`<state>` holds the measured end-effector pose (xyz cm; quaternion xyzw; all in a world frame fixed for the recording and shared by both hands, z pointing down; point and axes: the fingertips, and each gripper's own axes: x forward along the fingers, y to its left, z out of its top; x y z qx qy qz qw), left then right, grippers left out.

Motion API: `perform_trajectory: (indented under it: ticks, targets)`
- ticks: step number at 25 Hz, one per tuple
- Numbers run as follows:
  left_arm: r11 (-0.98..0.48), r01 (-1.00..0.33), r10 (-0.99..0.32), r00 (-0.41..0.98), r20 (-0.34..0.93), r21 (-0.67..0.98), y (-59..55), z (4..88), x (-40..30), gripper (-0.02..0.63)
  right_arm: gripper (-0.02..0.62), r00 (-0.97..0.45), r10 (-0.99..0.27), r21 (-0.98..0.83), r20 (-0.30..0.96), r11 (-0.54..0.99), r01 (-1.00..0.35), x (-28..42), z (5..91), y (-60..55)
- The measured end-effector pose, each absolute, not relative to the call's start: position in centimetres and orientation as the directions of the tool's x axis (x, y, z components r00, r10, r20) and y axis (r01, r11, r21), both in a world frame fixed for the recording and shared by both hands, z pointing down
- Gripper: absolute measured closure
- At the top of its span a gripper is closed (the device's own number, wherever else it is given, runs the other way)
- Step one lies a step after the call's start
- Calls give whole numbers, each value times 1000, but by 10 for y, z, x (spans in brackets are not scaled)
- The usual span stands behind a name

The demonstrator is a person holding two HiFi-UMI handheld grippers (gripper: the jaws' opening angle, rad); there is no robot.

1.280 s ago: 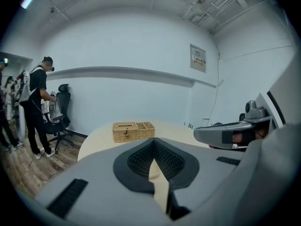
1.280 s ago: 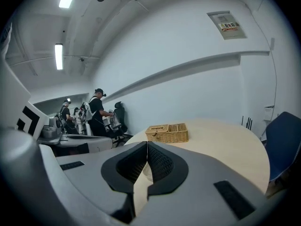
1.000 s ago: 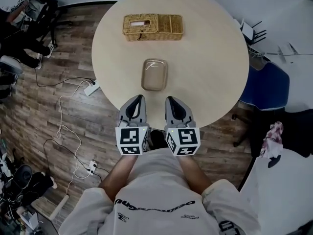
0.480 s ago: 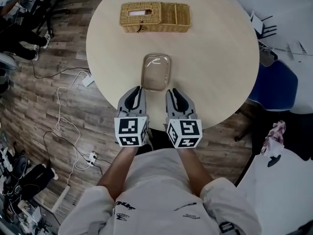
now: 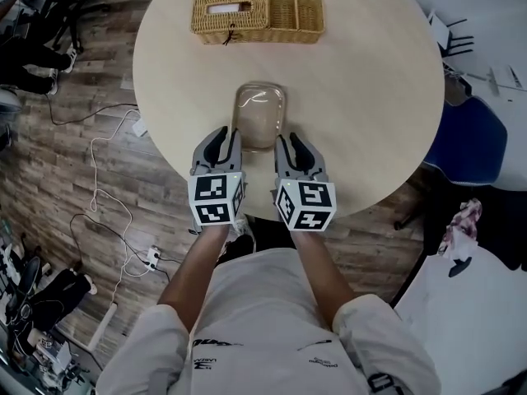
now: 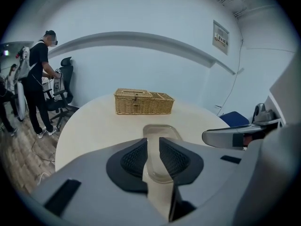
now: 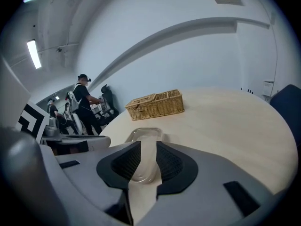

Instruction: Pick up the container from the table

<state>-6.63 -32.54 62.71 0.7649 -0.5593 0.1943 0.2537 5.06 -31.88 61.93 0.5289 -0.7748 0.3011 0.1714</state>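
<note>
Closely, container (image 5: 259, 115) between left gripper (image 5: 225, 138), right gripper (image 5: 292, 142) (jaws apart)

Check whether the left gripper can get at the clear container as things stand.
Probably yes. The left gripper is at the near left corner of the container with its jaws apart, and nothing lies between them. The wicker basket stands well beyond.
</note>
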Motion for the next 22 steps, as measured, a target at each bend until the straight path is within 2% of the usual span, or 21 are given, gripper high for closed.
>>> perform_trajectory:
  ticks: [22]
  targets:
    - [-177,-950,-686,305,660,255,-350,688,-70,514,480,-366,-654,-328,662,186,-926,53,682,-341]
